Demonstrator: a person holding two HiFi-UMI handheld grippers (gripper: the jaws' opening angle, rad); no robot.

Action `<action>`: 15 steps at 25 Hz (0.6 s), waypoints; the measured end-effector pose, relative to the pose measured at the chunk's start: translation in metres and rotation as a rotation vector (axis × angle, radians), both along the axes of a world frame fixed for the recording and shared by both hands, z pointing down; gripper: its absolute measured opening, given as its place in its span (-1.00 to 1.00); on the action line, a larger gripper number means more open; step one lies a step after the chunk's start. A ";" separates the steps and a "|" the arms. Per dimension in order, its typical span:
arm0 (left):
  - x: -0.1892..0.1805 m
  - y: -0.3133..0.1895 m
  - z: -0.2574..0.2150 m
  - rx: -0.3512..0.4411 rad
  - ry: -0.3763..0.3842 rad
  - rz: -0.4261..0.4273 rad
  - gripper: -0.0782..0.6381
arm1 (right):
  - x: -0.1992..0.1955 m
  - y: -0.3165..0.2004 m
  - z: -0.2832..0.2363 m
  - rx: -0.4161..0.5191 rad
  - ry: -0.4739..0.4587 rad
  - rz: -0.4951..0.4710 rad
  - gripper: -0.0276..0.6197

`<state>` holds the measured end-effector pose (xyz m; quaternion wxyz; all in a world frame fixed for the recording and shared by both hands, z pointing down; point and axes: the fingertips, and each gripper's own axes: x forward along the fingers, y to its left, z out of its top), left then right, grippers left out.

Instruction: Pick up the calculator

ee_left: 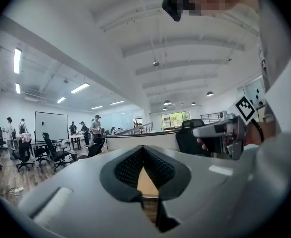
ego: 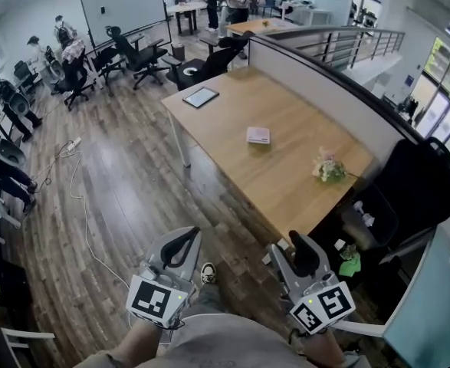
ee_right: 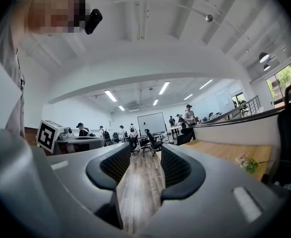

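The calculator (ego: 258, 135) lies mid-counter (ego: 232, 125), well ahead of both tools, which hang off the counter's near end. The right hand-held gripper (ego: 302, 245) gapes wide and empty. The left hand-held gripper (ego: 183, 241) is pinched together on nothing. A flower bunch (ego: 328, 167) sits nearer, right of the calculator, and a tablet (ego: 201, 96) at the far corner.
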<state>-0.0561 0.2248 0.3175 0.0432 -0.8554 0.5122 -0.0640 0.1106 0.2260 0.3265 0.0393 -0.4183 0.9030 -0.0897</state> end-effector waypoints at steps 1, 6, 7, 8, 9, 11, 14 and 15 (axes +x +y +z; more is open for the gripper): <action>-0.005 -0.013 -0.001 -0.007 0.000 0.001 -0.78 | -0.005 -0.013 0.002 -0.016 -0.001 0.003 -0.37; -0.035 -0.080 0.001 -0.050 0.001 0.027 -0.78 | -0.027 -0.088 0.015 -0.152 -0.024 0.046 -0.37; -0.042 -0.094 0.001 -0.047 -0.007 0.032 -0.78 | -0.031 -0.103 0.018 -0.176 -0.036 0.058 -0.37; -0.050 -0.109 0.002 -0.046 -0.012 0.037 -0.78 | -0.036 -0.117 0.020 -0.199 -0.048 0.070 -0.37; -0.058 -0.123 0.002 -0.046 -0.014 0.045 -0.78 | -0.041 -0.131 0.024 -0.222 -0.063 0.081 -0.37; -0.070 -0.151 0.001 -0.037 -0.003 0.070 -0.78 | -0.050 -0.159 0.033 -0.276 -0.103 0.101 -0.37; -0.087 -0.191 0.008 -0.078 0.021 0.089 -0.78 | -0.061 -0.199 0.051 -0.352 -0.171 0.138 -0.37; -0.094 -0.203 0.011 -0.096 0.024 0.091 -0.78 | -0.064 -0.211 0.057 -0.373 -0.192 0.151 -0.37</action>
